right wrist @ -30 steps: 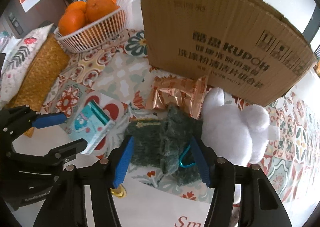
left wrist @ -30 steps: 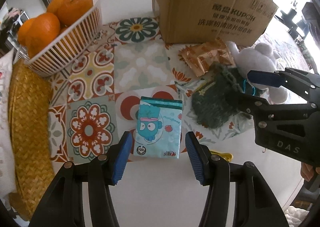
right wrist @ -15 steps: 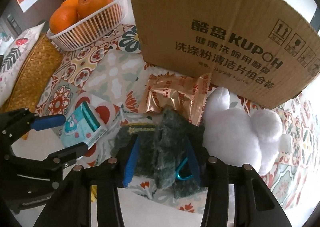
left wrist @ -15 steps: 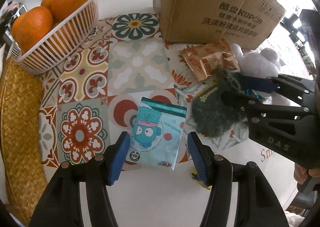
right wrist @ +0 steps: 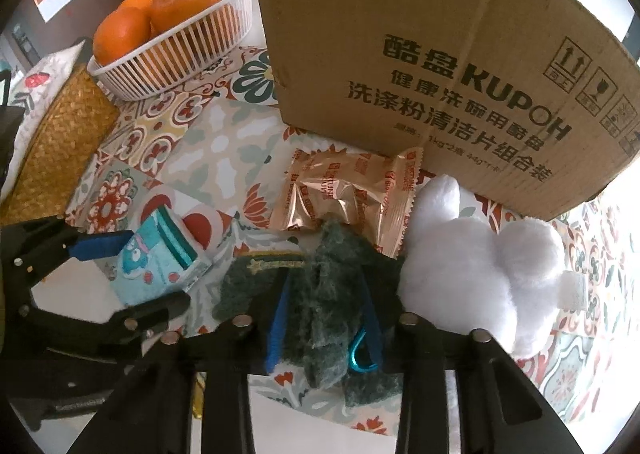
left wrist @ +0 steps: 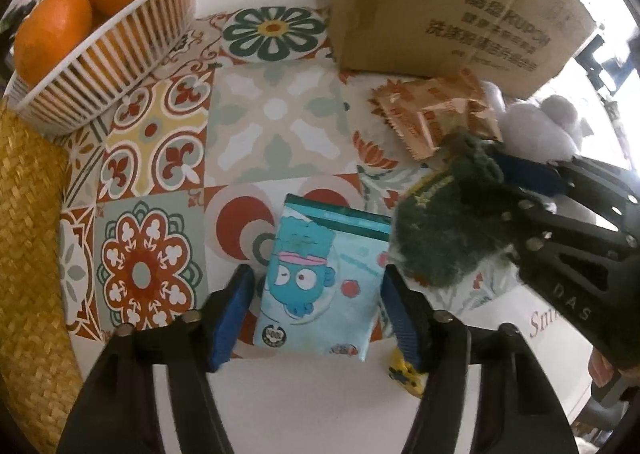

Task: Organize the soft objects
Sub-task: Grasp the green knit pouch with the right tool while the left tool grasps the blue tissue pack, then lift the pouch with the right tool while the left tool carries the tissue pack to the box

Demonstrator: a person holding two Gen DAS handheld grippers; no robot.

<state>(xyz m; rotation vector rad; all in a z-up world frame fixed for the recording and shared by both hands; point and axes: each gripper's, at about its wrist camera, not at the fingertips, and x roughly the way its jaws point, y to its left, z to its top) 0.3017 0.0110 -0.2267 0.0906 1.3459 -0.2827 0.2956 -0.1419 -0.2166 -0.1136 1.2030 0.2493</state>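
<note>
Right tongs (right wrist: 326, 320): pointing steeply down; the jaws have just been closing and are now pinching a bunched fold of the dark green fuzzy pouch (right wrist: 332, 286) between the blue pads.
Dark green fuzzy pouch: lying on the patterned mat (left wrist: 276, 126) on the bench (left wrist: 320, 406), a teal clip (right wrist: 360, 354) showing at its near edge, a gold star trim on its left part.
Left tongs (left wrist: 316, 310): standing partly open, one blue pad on each side of the tissue pack (left wrist: 320, 278); a narrow gap is showing on each side, so nothing is being gripped.
Tissue pack: light blue, printed with a cartoon fish face, lying flat on the mat just left of the pouch.
White plush toy (right wrist: 480, 274): resting right of the pouch, touching it, in front of the cardboard box (right wrist: 440, 66).
Snack packet (right wrist: 348, 198): gold-coloured, lying between the box and the pouch.
Basket (left wrist: 104, 66): white, holding oranges (left wrist: 52, 34), sitting at the far left.
Woven mat (left wrist: 28, 254): lying along the left edge.
Yellow item (left wrist: 406, 370): peeking out beside the left tongs' right pad; too hidden to identify.
</note>
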